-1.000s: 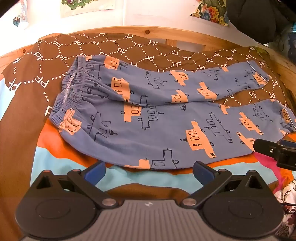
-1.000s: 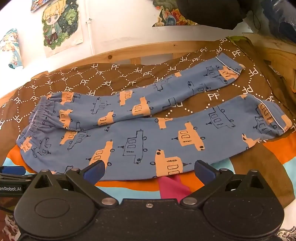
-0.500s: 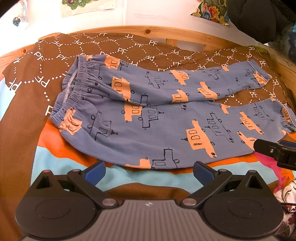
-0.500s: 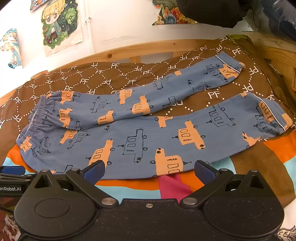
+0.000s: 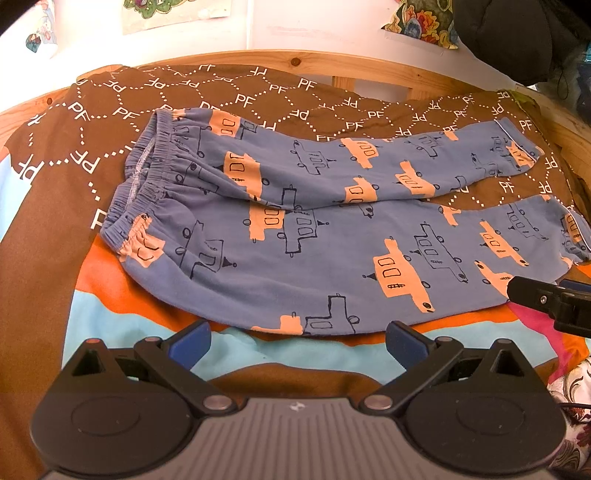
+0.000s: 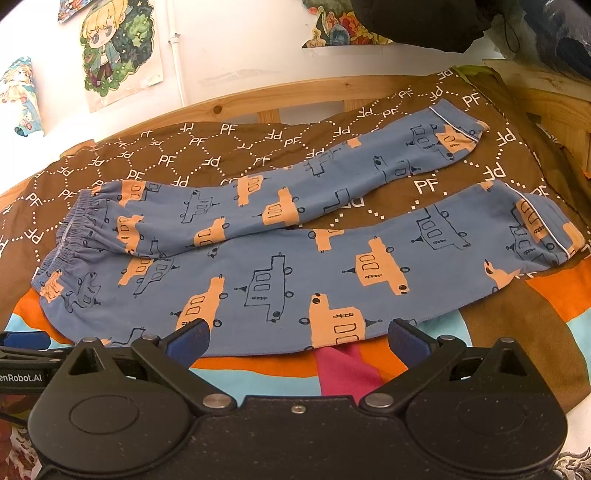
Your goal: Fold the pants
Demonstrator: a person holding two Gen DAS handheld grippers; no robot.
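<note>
Blue pants with orange house prints (image 5: 332,236) lie flat on the bed, waistband at the left, the two legs running to the right and spread apart at the cuffs. They also show in the right wrist view (image 6: 295,266). My left gripper (image 5: 297,341) is open and empty, just in front of the near leg's lower edge. My right gripper (image 6: 297,338) is open and empty, its fingertips at the near leg's lower edge. The right gripper's finger shows at the right edge of the left wrist view (image 5: 546,299).
The pants rest on a brown patterned blanket (image 5: 92,166) with orange, light blue and pink patches. A wooden bed rail (image 5: 295,61) curves behind it, with a white wall and posters (image 6: 118,51) beyond. Dark clothing (image 5: 517,33) hangs at the upper right.
Both grippers have edged slightly forward toward the pants. Both stay open and the pants have not moved.
</note>
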